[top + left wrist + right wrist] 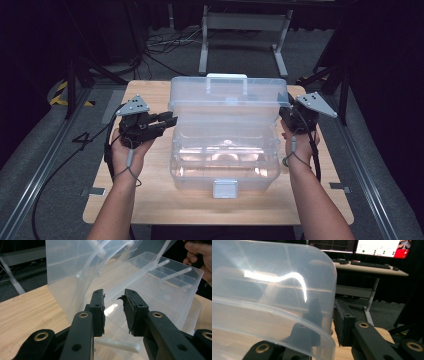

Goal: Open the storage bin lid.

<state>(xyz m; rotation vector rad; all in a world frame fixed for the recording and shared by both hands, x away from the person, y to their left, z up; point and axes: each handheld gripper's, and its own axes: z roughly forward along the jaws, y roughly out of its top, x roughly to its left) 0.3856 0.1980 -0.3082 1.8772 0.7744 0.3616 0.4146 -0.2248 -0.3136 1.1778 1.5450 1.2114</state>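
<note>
Clear plastic box [225, 155] sat mid-desk [150, 200], lid [225, 97] raised upright. Left gripper [113, 303] hovered just beside box's left wall, fingers [98, 307] partly parted, gripping nothing. Right gripper [328, 315] straddled lid's right edge, fingers [342, 320] narrow on either side; contact could not be told.

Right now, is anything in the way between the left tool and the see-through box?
Nothing visible. The left tool sits right beside the clear box at its left side, jaws apart, with bare air between it and the raised lid. The right tool already straddles the lid's edge on the other side.
</note>
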